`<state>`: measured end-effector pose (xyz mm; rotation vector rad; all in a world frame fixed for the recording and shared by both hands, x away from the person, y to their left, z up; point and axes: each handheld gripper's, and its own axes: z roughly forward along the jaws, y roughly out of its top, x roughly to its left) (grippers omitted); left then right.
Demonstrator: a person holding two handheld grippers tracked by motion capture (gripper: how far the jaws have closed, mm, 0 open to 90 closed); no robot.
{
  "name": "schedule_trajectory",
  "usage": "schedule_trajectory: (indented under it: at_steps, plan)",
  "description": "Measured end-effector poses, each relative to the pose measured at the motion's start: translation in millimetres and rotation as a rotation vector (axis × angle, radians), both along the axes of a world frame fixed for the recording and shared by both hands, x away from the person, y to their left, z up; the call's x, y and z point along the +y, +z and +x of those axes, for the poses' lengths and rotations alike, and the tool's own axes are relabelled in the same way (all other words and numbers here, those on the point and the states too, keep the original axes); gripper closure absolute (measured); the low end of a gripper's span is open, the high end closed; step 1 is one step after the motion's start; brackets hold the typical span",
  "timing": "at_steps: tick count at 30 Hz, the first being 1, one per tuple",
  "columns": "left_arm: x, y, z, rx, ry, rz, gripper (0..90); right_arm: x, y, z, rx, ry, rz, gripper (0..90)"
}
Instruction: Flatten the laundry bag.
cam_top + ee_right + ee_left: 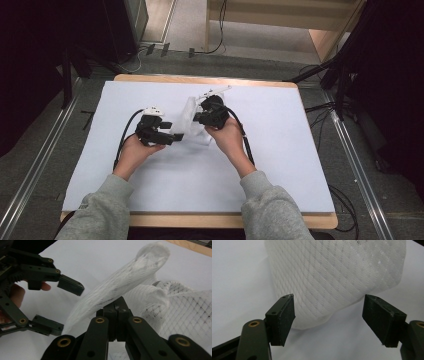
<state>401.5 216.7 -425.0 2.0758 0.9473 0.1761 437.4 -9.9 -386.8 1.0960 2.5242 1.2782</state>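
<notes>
The right hand-held gripper (pixel 116 312) is clamped on the white mesh bag (pixel 332 277); the left hand-held gripper (pixel 329 320), jaws apart, should bite one edge only, squarely.

The left gripper (pixel 328 320) has its jaws spread wide just before the white mesh bag (pixel 334 275), pads clear of it.
</notes>
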Motion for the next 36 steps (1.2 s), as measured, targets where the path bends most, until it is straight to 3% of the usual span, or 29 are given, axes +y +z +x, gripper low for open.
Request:
schedule_trajectory:
  at_steps: [3, 5, 6, 7, 8, 9, 11, 12, 13, 16, 21, 31, 33, 36]
  plan:
    - [-9.1, -2.8, 4.6, -0.004, 0.011, 0.035, 28.4, -0.1, -0.3, -0.3, 0.001, 0.001, -0.001, 90.0]
    - [-12.3, -4.6, 7.6, 0.004, 0.021, 0.053, 45.2, 0.0, -0.8, -0.5, 0.001, 0.001, -0.003, 90.0]
    - [-13.7, -5.7, 8.3, 0.015, 0.032, 0.045, 45.2, -0.1, -1.1, -0.8, 0.005, 0.0, -0.002, 90.0]
    - [-13.9, -7.0, 10.2, 0.029, 0.054, 0.051, 62.4, -0.8, -1.5, -1.2, 0.003, 0.002, -0.005, 90.0]
    - [-13.9, -7.0, 10.2, 0.029, 0.054, 0.051, 68.7, -0.8, -1.5, -1.2, 0.003, 0.002, -0.005, 90.0]
    - [-12.8, -7.9, 11.5, 0.041, 0.056, 0.042, 68.7, -1.4, -1.4, -1.7, 0.006, 0.0, -0.004, 90.0]
    - [-9.4, -8.3, 12.4, 0.054, 0.065, 0.023, 85.2, -6.4, -0.1, -2.7, 0.003, 0.0, -0.007, 90.0]
    - [-4.7, -6.9, 12.7, 0.061, 0.078, -0.003, 87.8, -8.7, 0.8, -3.4, 0.002, -0.001, -0.008, 90.0]
    - [-4.7, -6.9, 12.7, 0.061, 0.078, -0.003, 88.8, -8.7, 0.8, -3.4, 0.002, -0.001, -0.008, 90.0]
    - [7.2, -3.5, 13.0, 0.09, 0.098, -0.076, 89.2, -20.2, 4.9, -7.6, -0.004, -0.012, -0.001, 90.0]
    - [20.7, -2.9, 12.4, 0.121, 0.123, -0.136, 89.2, -32.6, 5.0, -12.1, -0.013, -0.02, 0.001, 90.0]
    - [49.3, -2.8, 2.6, 0.152, 0.169, -0.157, 88.5, -57.8, -16.4, -21.0, 0.019, -0.039, -0.013, 89.4]
    - [58.0, -3.8, -0.5, 0.177, 0.18, -0.192, 88.3, -59.6, -25.3, -24.3, 0.026, -0.032, -0.02, 88.5]
    - [63.8, -4.9, -2.8, 0.185, 0.192, -0.204, 87.9, -60.0, -30.9, -26.9, 0.031, -0.027, -0.021, 87.9]
